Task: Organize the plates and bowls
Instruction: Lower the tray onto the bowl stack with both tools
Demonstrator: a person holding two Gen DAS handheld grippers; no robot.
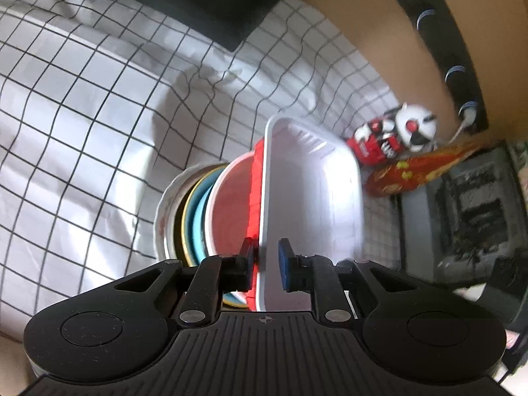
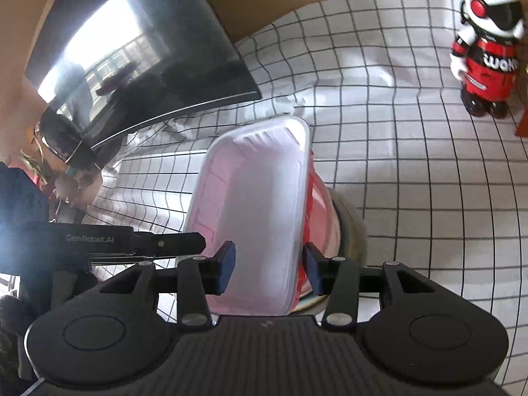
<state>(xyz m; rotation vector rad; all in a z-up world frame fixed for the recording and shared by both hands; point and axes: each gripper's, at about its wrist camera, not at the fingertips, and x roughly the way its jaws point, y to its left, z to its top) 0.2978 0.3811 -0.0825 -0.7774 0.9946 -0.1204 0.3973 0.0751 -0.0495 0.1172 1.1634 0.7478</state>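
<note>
Left gripper: blue pads set either side of the white tray's near rim, left pad against the red tray beneath, right pad standing off the wall; whether the rim is pinched cannot be told.

Right gripper: jaws parted, white tray between them, a gap seen at the left pad, contact at the right unclear.

Stack, listed left to right in the left wrist view: white bowl, yellow-rimmed blue plate, pink bowl, red tray, white tray uppermost. All are set on a checked cloth.

Robot toy: upright, well apart at far right. Dark screen: far left.
</note>
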